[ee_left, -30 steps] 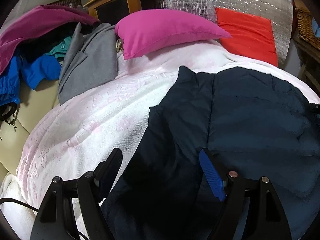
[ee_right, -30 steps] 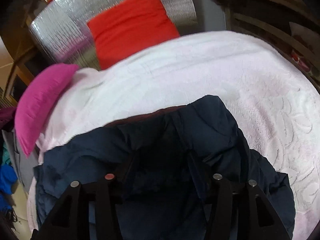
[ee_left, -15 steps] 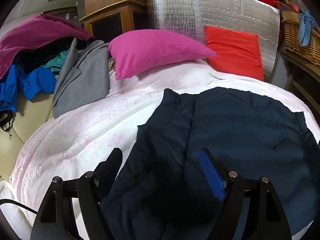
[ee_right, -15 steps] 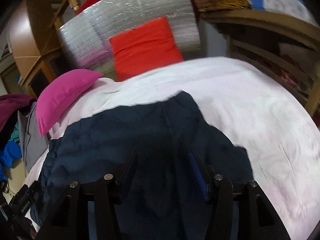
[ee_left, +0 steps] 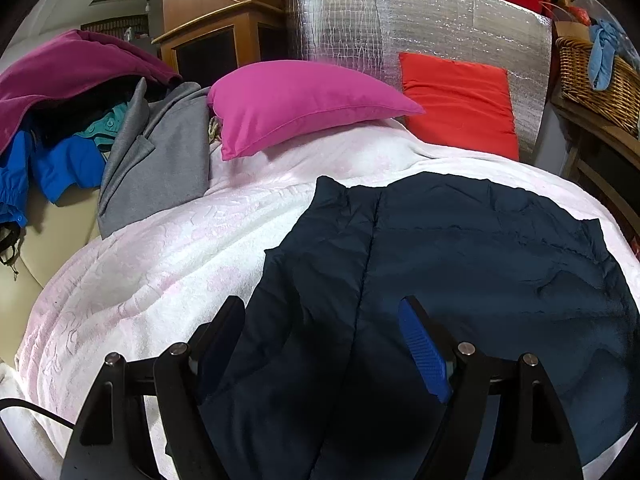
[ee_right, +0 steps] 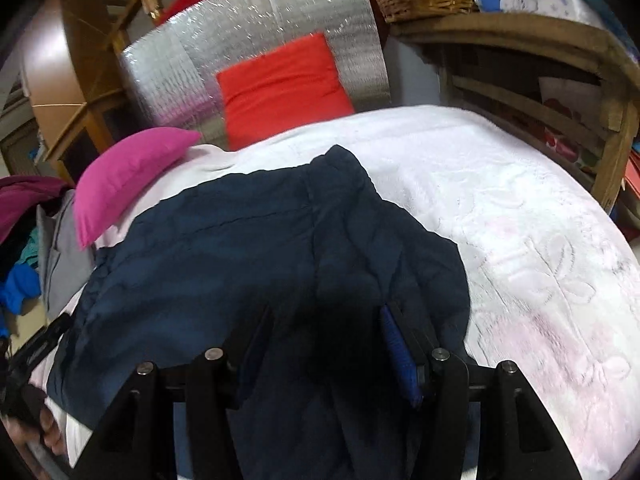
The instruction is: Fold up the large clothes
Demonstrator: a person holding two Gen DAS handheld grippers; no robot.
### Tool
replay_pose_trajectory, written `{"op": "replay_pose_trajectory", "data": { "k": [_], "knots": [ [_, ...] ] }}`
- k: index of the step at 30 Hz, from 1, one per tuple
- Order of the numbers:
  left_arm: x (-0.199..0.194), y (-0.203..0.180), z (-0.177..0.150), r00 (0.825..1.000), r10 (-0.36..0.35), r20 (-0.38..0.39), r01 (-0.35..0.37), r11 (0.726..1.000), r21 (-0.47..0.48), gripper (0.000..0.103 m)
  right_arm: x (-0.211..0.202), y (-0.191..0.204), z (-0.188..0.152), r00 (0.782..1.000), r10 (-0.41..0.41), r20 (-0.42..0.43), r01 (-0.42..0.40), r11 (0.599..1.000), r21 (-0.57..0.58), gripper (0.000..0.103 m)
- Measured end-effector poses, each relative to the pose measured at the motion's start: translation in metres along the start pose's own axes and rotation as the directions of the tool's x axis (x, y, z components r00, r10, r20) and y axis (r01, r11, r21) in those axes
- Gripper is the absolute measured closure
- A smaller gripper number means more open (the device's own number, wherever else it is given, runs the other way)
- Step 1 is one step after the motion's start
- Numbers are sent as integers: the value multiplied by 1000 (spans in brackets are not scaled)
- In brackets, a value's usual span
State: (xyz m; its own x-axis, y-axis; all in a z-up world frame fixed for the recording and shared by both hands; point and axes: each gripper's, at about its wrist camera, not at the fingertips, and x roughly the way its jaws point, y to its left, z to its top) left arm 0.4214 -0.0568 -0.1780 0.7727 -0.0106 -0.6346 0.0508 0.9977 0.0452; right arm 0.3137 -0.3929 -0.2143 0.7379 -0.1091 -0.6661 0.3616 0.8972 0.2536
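Observation:
A large dark navy padded jacket [ee_left: 460, 264] lies spread flat on the white and pale pink blanket [ee_left: 160, 248] of the bed. It also shows in the right wrist view [ee_right: 248, 256]. My left gripper [ee_left: 322, 320] is open and empty, above the jacket's near left part. My right gripper [ee_right: 326, 324] is open and empty, above the jacket's near right part. The jacket's nearest edge is hidden below both grippers.
A magenta pillow [ee_left: 300, 100] and a red pillow [ee_left: 460, 100] lean at the head of the bed against a silver foil panel [ee_left: 400, 28]. A pile of grey, blue and maroon clothes [ee_left: 120, 128] lies at the left. A wicker basket [ee_left: 596, 80] and wooden shelves [ee_right: 560, 100] stand at the right.
Both grippers have pulled back and risen from the jacket. The jacket, bunched near the right gripper before, now lies spread flat on the blanket.

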Motion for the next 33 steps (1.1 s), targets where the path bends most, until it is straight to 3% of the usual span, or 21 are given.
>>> {"op": "replay_pose_trajectory", "data": {
  "k": [3, 5, 7, 11, 16, 20, 25, 30, 33],
  "knots": [
    [0, -1, -1, 1000, -2, -2, 2, 1000, 0, 23, -13, -1, -9, 999, 23, 23, -23, 1000, -4, 41],
    [2, -3, -2, 1000, -1, -12, 1, 1000, 9, 23, -9, -1, -13, 1000, 15, -8, -15, 1000, -10, 38],
    [7, -5, -5, 999, -1, -39, 2, 1000, 24, 23, 1, -1, -18, 999, -2, -55, 2, 1000, -15, 38],
    [22, -9, -13, 993, -5, -119, 12, 998, 60, 23, 2, 2, -19, 998, -13, -59, 11, 1000, -25, 38],
    [12, 1, -9, 995, -13, -101, 17, 999, 36, 23, -15, -10, -14, 997, 45, -68, -42, 998, 44, 38],
    [-2, 24, -15, 985, -91, -145, 83, 995, -61, 23, -36, -27, -13, 992, 101, -80, -91, 989, 120, 29],
    [-21, 66, -36, 959, -223, -177, 170, 947, -273, 23, -53, -61, -32, 977, 179, -115, -145, 955, 258, 25],
    [-21, 89, -54, 970, -114, -217, 45, 953, -298, 23, -41, -87, -54, 950, 273, -153, -186, 885, 426, 25],
    [-21, 107, -67, 962, -149, -228, 45, 912, -408, 23, -29, -86, -59, 933, 321, -163, -214, 858, 468, 25]
  ]
}}
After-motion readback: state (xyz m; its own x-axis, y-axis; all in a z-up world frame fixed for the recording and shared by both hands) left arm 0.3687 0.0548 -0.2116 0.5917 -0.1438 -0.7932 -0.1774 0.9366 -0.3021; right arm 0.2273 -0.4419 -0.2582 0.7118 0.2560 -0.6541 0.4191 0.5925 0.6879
